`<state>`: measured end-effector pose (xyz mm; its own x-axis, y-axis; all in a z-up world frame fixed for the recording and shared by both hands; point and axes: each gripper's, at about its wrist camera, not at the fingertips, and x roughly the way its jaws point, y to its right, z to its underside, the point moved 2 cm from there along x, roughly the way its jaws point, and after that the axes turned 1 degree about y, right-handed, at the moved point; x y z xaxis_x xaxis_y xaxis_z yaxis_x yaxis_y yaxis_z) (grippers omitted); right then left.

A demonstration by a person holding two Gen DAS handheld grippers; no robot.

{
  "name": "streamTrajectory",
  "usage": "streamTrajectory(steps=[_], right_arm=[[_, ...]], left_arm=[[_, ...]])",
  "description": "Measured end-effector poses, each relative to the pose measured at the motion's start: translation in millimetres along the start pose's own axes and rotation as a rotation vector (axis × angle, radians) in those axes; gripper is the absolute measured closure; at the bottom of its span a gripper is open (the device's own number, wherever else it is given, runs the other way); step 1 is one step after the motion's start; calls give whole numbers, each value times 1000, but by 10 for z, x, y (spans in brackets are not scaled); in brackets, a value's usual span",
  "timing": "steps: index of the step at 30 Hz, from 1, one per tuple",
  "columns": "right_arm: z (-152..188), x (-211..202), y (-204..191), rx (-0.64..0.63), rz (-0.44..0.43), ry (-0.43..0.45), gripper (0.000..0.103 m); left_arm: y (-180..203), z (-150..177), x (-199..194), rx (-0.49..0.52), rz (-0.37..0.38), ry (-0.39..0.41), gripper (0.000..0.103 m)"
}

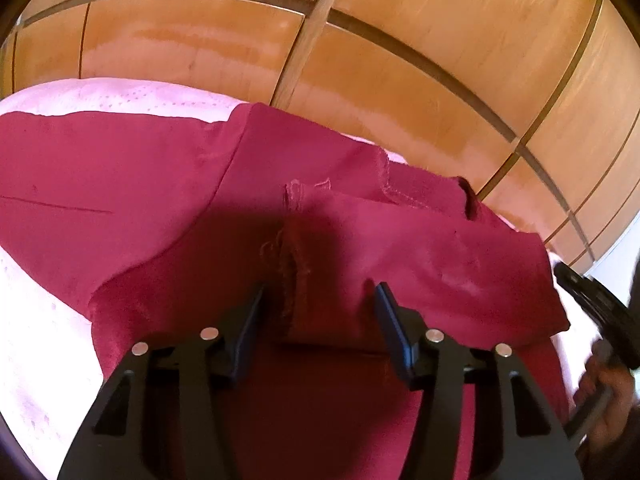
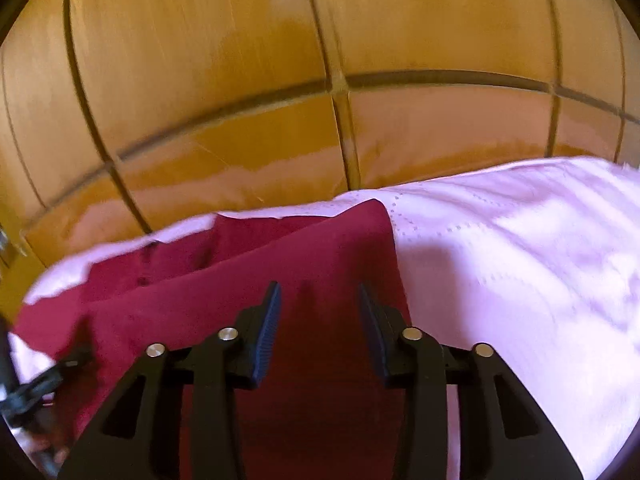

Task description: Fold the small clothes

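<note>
I have the left gripper (image 1: 320, 300) spread wide over the red garment (image 1: 200, 200), its jaws well apart and holding nothing — a raw seam (image 1: 294, 276) runs up between the fingertips. The garment lies spread on a pale pink cover (image 1: 44, 340), with a hemmed flap (image 1: 420, 190) folded over at its far side. On my right wrist view, the right gripper (image 2: 319, 300) is open just as wide and empty, above the garment's edge where red cloth (image 2: 280, 260) meets the pink cover (image 2: 520, 260). Glossy wooden panels (image 1: 440, 40) rise behind the cover in both views.
</note>
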<state>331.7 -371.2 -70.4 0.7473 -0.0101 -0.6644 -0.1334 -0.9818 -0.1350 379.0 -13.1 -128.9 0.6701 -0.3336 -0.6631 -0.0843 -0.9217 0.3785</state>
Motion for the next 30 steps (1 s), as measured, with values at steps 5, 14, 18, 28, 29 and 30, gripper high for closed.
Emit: streamTrajectory(steps=[5,14,18,28,29,30], right_arm=[[15,545,321,127,23,-109,70],[24,461,343,145,78,-78,69],[169,59,38,51,49,-50,69],[599,-47,-258,-64,92,-98,68],[605,-54,-292,-79,107,-92,68],[599,-41,-303,-88,115,-89,68]], left_arm=[[58,11,60,38,-36,-17,47],[10,11,68,30,-16,-16,46],[23,5,73,30,-14,-17,46],[27,-2,32,29,40,-21,29],[32,-4,20,29,54,-21,27],[36,-7,-11,26,64,-20,24]])
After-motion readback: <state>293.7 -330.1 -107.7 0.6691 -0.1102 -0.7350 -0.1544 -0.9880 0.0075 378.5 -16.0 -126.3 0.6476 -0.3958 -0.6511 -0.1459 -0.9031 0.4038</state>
